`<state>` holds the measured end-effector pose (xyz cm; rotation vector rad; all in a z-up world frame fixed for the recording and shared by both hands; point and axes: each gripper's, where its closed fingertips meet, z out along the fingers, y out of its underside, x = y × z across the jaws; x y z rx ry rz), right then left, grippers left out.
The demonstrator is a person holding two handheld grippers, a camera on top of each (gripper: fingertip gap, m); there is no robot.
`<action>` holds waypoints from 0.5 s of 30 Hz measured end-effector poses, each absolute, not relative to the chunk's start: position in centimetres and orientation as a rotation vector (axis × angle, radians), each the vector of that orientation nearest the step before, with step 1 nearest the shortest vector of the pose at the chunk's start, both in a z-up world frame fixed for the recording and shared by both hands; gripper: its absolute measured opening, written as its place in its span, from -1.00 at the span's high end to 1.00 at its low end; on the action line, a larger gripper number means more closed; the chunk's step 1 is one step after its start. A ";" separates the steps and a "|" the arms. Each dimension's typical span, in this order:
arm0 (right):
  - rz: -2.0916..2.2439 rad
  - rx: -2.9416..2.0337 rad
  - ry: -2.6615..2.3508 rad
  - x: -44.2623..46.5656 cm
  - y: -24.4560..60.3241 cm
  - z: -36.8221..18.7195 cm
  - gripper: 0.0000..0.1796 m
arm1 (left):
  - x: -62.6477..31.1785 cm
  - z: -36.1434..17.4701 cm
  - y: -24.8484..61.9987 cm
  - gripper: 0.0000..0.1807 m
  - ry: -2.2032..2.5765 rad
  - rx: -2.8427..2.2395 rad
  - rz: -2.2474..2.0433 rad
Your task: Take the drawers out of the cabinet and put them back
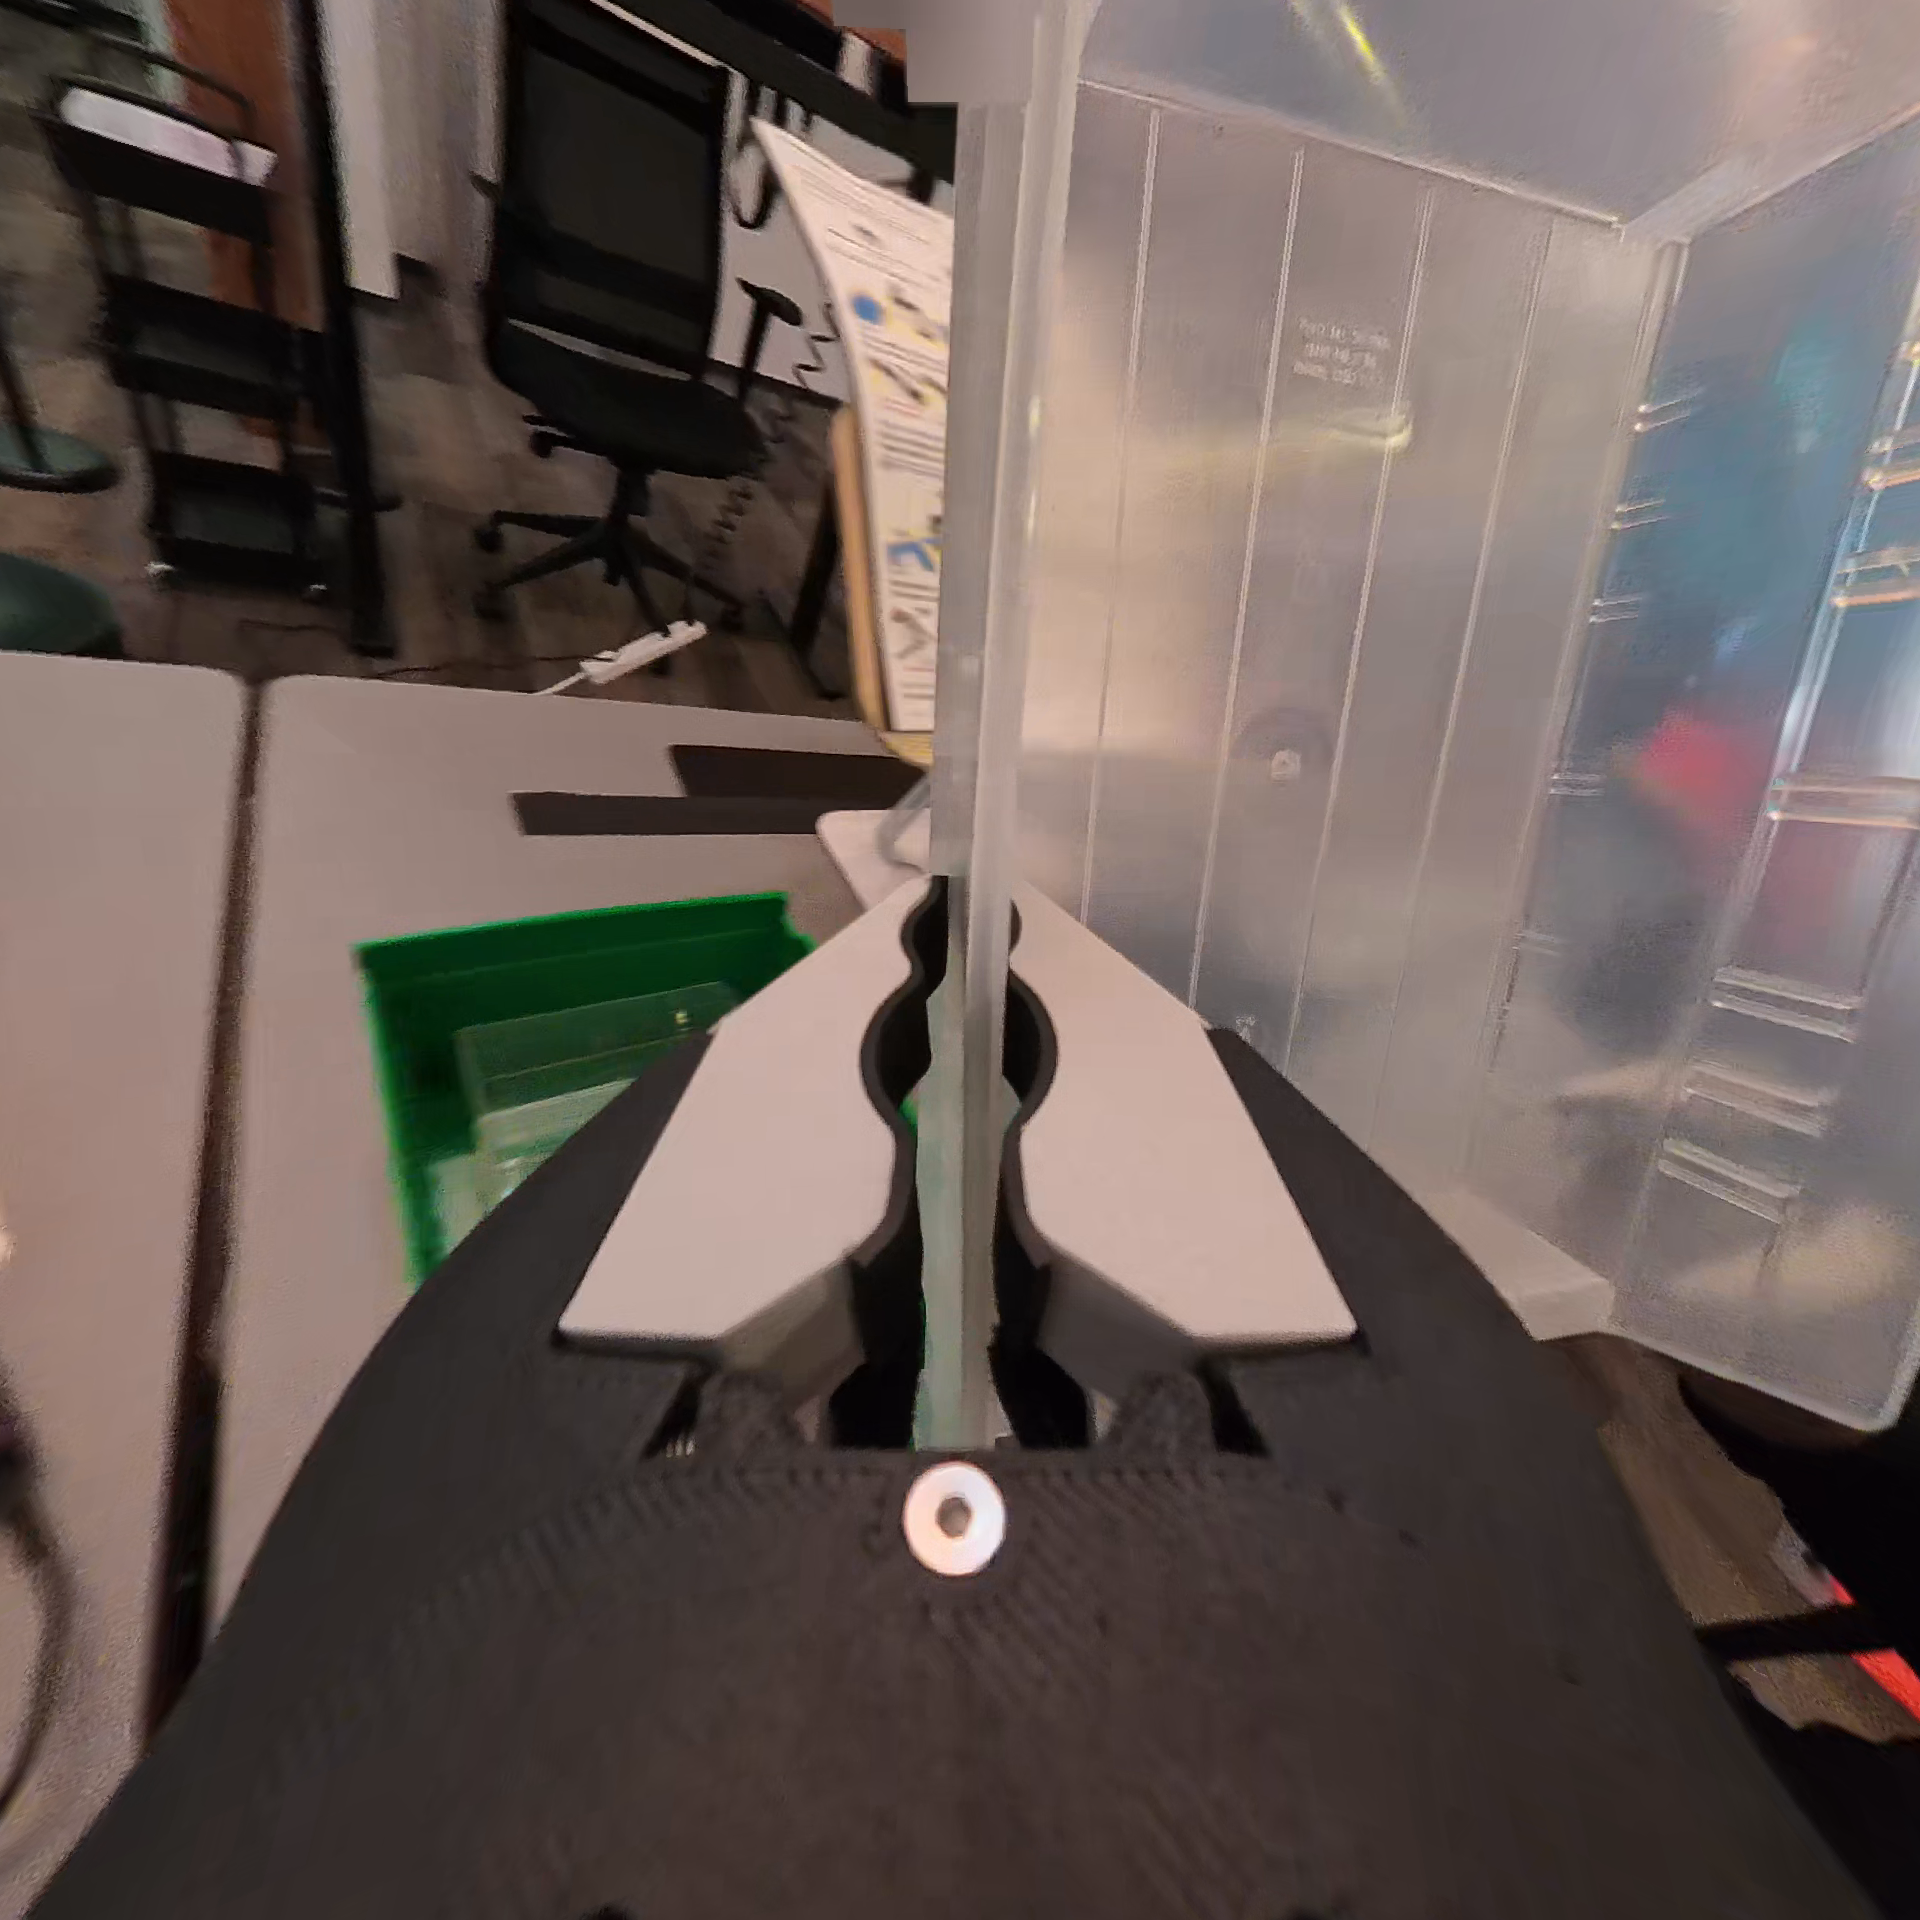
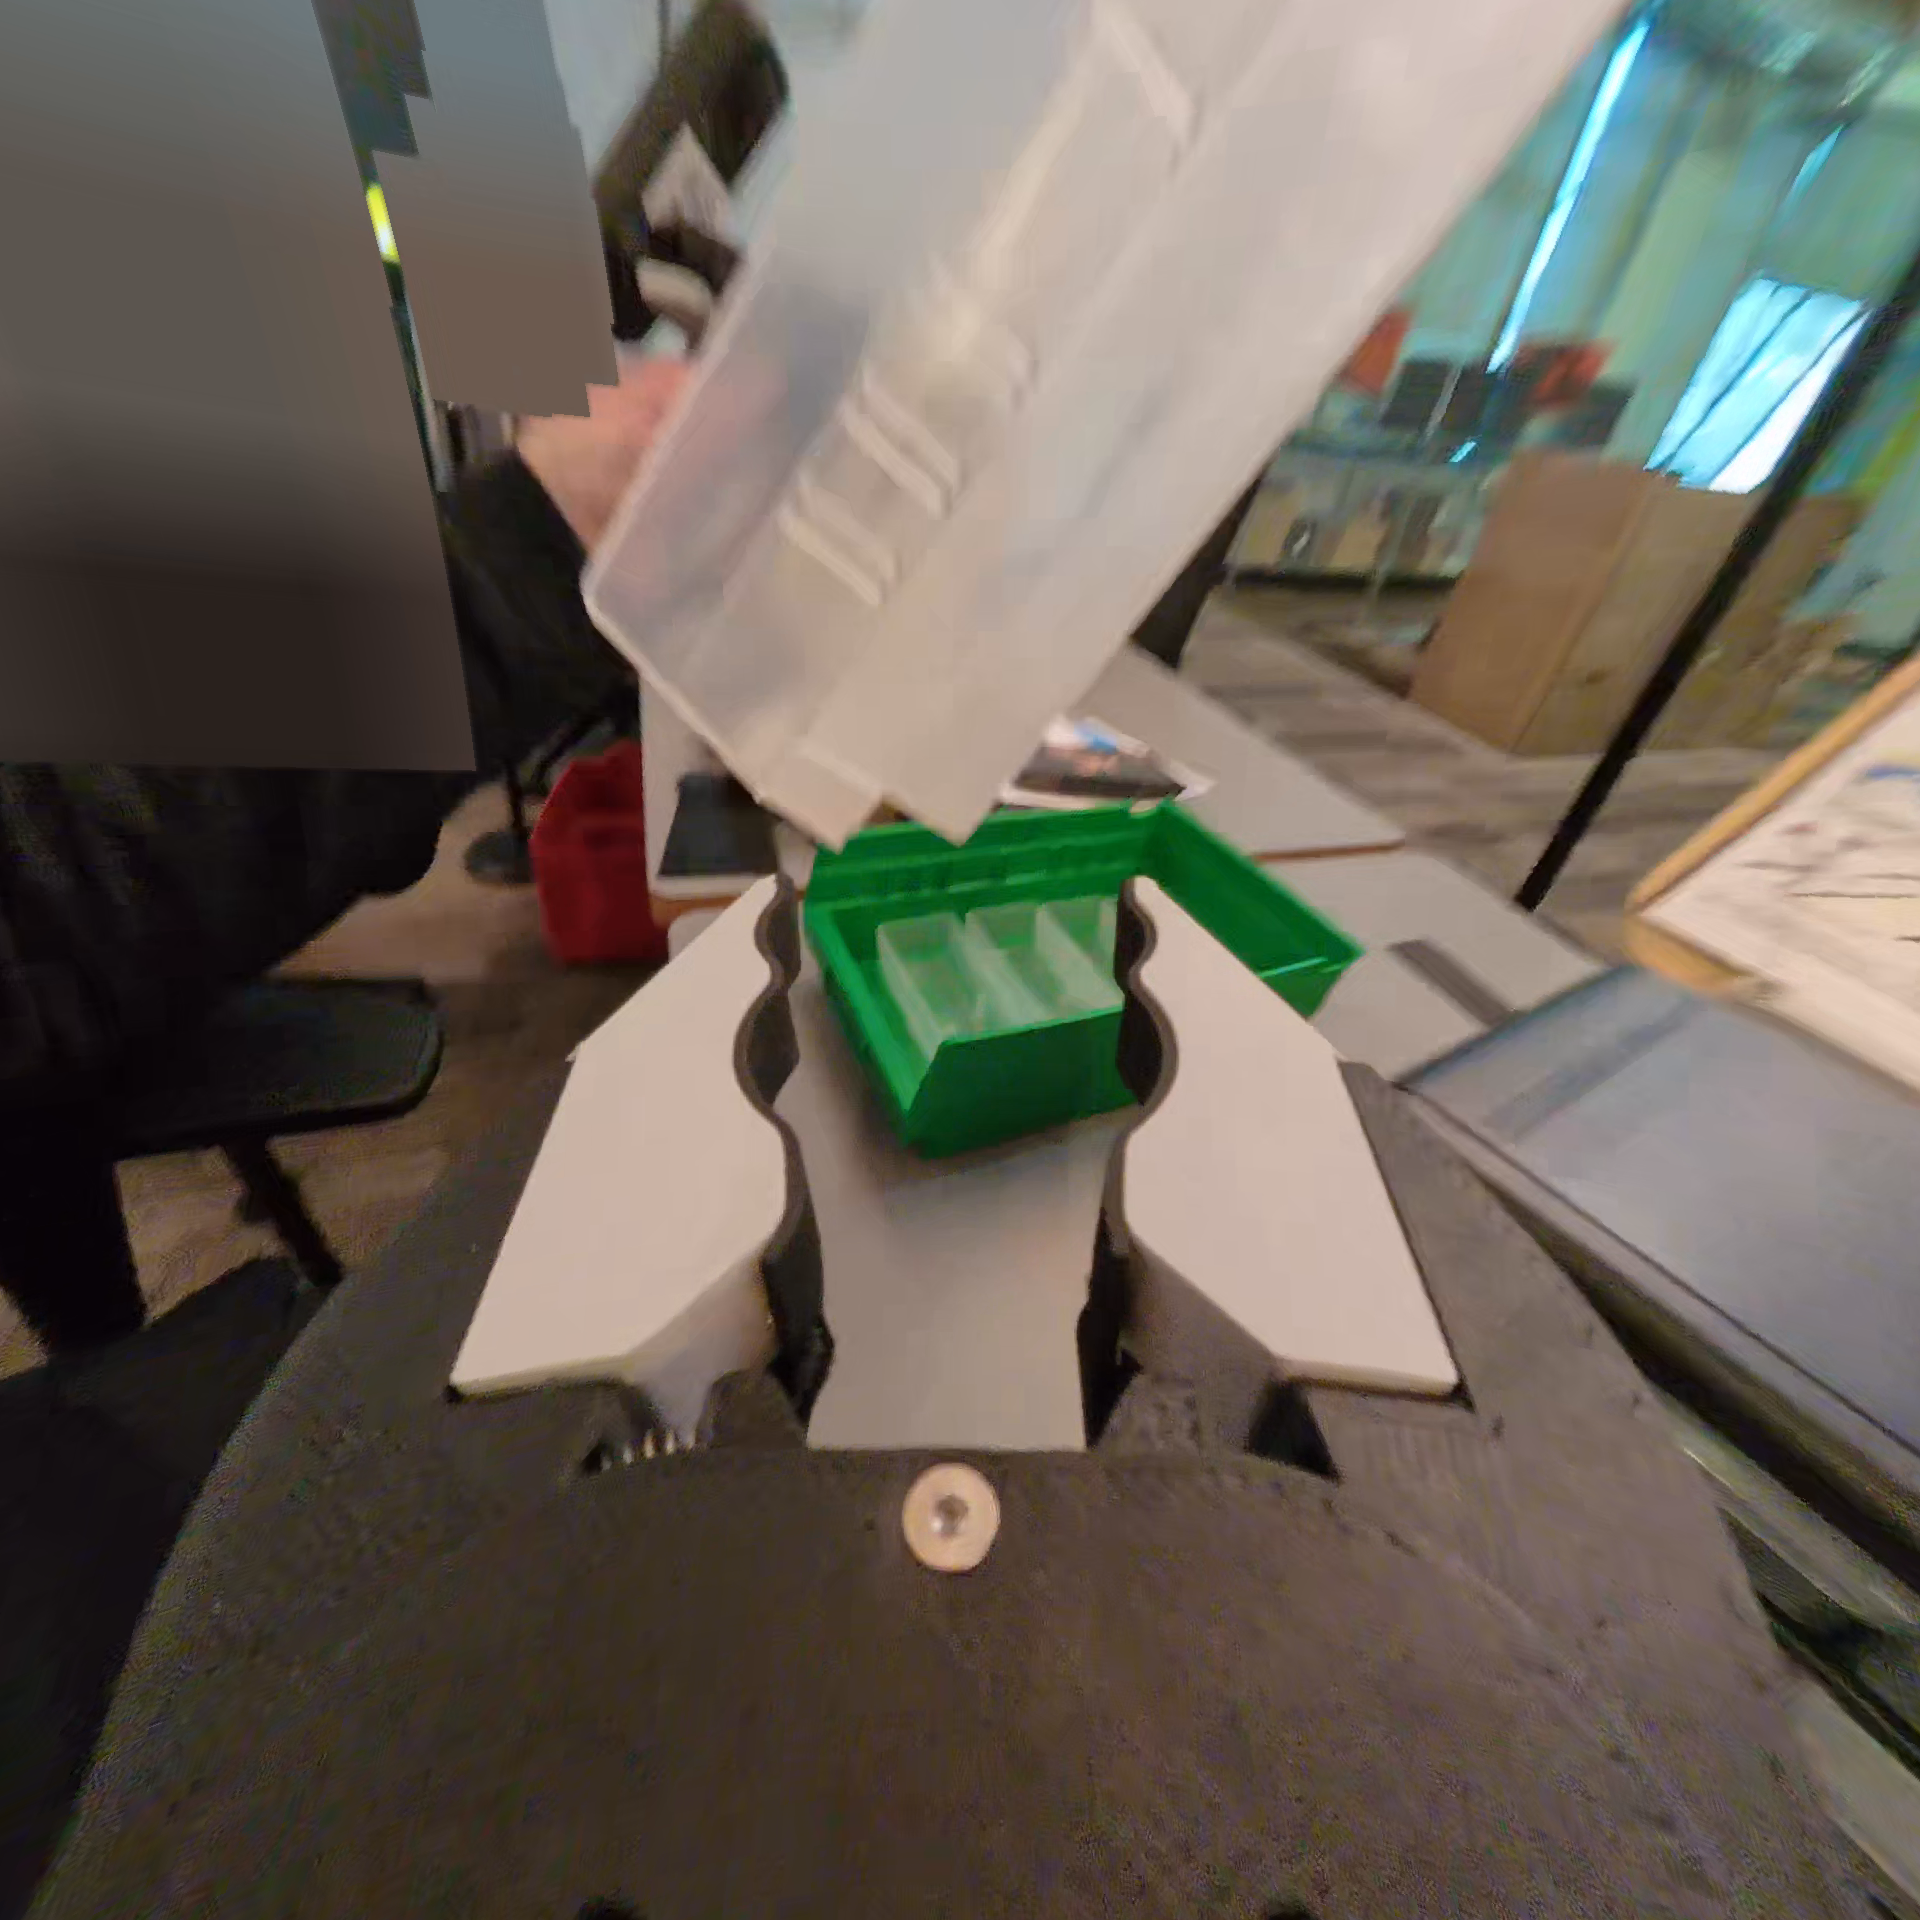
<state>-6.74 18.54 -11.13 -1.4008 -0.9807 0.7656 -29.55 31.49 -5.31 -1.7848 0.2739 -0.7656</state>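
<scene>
A: Where's the cabinet right now?

B: Off the table. The left gripper (image 1: pixel 961 914) has its jaws clamped on one thin front wall of the clear plastic cabinet (image 1: pixel 1351 623), which fills the left wrist view from twelve to three o'clock. In the right wrist view it hangs tilted at about twelve o'clock, above the green drawer (image 2: pixel 1039 997).

A: And that drawer?

B: Resting on the grey table (image 2: pixel 935 1299), with a clear ribbed insert lying inside it. The right gripper (image 2: pixel 951 914) has its jaws apart, holding nothing, with the drawer just ahead between the tips.

A: How will these things handle?

B: I'd judge the cabinet light, stiff, hollow and a bit slick; pinched by one wall it may swing. The drawer looks light and rigid, so its front lip or a side wall is the place to grip.

A: Any writing?

B: Small moulded marks on the cabinet's back wall and a printed poster (image 1: pixel 894 416) at eleven o'clock, all too blurred to read.
</scene>
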 end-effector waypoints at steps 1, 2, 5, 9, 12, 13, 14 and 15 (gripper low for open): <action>0.753 -1.367 -0.932 -4.8 17.9 -9.9 0.31 | -27.2 -5.4 31.7 0.97 0.312 -1.790 -0.776; 0.733 -1.342 -0.893 -2.9 17.3 -8.9 0.26 | -24.8 -5.5 31.9 0.97 0.350 -1.800 -0.785; 0.661 -1.290 -0.774 1.6 15.3 -7.0 0.04 | -17.5 -6.3 32.1 0.97 0.478 -1.827 -0.806; 0.497 -1.300 -0.685 5.5 13.5 -6.4 -0.08 | -7.2 -6.9 32.0 0.97 0.644 -1.839 -0.843; 0.352 -1.326 -0.588 9.5 12.9 -6.4 -0.08 | 1.0 -6.9 31.0 0.96 0.767 -1.817 -0.913; 0.311 -1.342 -0.545 11.1 12.8 -6.6 -0.06 | 3.8 -7.0 30.4 0.97 0.817 -1.811 -0.936; 0.265 -1.339 -0.481 13.0 12.5 -6.5 -0.01 | 6.4 -7.1 29.8 0.96 0.856 -1.804 -0.948; 0.221 -1.329 -0.424 15.0 12.1 -6.3 -0.01 | 8.9 -7.2 29.3 0.97 0.894 -1.796 -0.947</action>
